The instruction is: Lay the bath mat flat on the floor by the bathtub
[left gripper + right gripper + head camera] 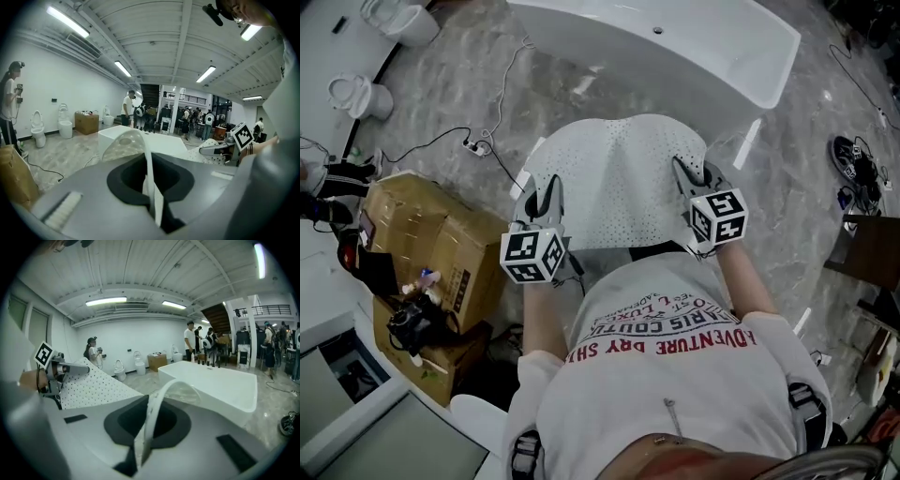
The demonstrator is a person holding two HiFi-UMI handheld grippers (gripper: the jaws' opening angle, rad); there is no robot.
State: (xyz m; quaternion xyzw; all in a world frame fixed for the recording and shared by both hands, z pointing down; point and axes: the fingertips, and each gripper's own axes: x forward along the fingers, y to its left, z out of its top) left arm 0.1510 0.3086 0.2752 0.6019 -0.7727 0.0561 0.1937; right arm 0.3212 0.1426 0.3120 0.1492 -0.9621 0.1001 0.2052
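Note:
The white perforated bath mat (619, 178) is held up in the air in front of me, spread between both grippers, with its far edge toward the white bathtub (675, 47). My left gripper (551, 195) is shut on the mat's near left corner. My right gripper (686, 174) is shut on the near right corner. In the left gripper view the mat's edge (149, 173) runs pinched between the closed jaws of the left gripper (152, 199). In the right gripper view the mat's edge (151, 420) is likewise clamped in the right gripper (143, 444), and the mat's sheet (93, 387) stretches left.
Cardboard boxes (422, 234) stand on the floor at my left, and a cable with a power strip (474, 144) lies beyond them. Two toilets (358, 95) stand at the far left. White strips (747, 142) lie on the marble floor by the tub. Several people (126, 108) stand far off.

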